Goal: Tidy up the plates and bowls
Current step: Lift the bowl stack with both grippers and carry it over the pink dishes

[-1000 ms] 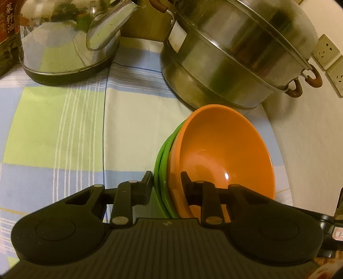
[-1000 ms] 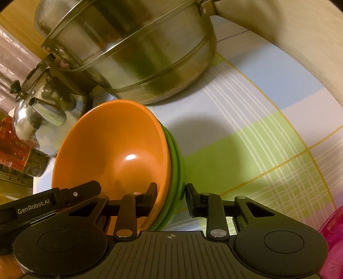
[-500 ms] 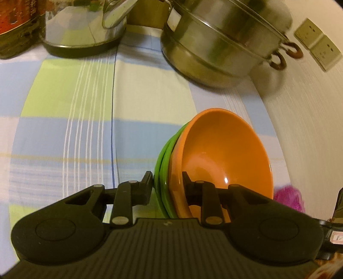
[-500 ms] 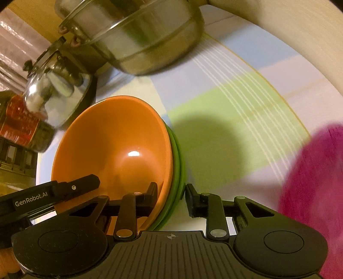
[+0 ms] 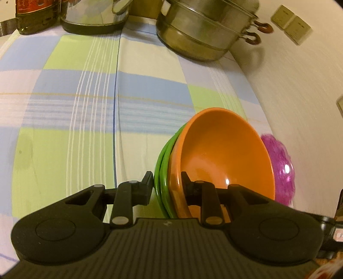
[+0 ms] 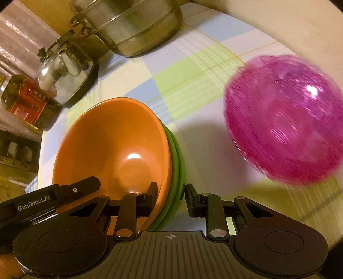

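Note:
An orange bowl (image 5: 225, 154) nests inside green bowls (image 5: 164, 171), forming one stack held above the checked tablecloth. My left gripper (image 5: 167, 182) is shut on the stack's near rim, one finger outside the green wall and one inside the orange bowl. In the right wrist view the same orange bowl (image 6: 113, 148) and green bowls (image 6: 178, 169) are clamped at the opposite rim by my right gripper (image 6: 170, 196), also shut. A translucent magenta bowl (image 6: 283, 131) stands on the cloth to the right; in the left wrist view the magenta bowl (image 5: 280, 171) peeks out behind the stack.
A steel steamer pot (image 5: 205, 30) with brown handles, a steel kettle (image 5: 94, 15) and an oil bottle (image 5: 36, 15) stand along the far edge of the table. A pale wall (image 5: 300, 96) with sockets runs down the right side. The checked tablecloth (image 5: 85, 96) stretches to the left.
Both grippers have carried the bowl stack back from the pot and kettle, which now look smaller and farther. The magenta bowl has come into view beside the stack. Both grips are unchanged.

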The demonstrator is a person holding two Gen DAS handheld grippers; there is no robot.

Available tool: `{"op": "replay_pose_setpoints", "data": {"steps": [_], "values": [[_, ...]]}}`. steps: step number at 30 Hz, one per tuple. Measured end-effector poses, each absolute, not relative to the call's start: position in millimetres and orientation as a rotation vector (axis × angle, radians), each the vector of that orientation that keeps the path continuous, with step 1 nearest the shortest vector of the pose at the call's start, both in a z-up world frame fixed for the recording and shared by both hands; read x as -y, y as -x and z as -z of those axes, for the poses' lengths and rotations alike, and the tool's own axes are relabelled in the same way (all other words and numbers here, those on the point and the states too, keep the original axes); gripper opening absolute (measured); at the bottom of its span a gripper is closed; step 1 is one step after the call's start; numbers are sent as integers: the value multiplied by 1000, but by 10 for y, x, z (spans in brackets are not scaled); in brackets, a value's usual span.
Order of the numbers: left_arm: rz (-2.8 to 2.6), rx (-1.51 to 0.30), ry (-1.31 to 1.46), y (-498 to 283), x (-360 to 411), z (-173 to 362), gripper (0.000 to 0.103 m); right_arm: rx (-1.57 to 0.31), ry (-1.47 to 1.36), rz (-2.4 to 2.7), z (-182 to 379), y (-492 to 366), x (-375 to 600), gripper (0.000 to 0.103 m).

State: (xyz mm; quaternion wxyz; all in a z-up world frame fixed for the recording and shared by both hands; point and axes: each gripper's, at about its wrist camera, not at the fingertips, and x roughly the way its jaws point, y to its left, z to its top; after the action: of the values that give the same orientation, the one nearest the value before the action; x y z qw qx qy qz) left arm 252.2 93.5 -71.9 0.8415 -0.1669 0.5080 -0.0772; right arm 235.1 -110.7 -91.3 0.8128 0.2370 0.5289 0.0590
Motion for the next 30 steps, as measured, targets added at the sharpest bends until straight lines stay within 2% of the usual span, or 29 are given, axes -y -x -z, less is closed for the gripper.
{"op": "replay_pose_setpoints", "data": {"steps": [17, 30], "values": [[234, -1072, 275, -1586, -358, 666, 23, -1089, -527, -79, 881, -1268, 1602, 27], [300, -1070, 264, -1338, 132, 638, 23, -1051, -534, -15, 772, -890, 2093, 27]]}}
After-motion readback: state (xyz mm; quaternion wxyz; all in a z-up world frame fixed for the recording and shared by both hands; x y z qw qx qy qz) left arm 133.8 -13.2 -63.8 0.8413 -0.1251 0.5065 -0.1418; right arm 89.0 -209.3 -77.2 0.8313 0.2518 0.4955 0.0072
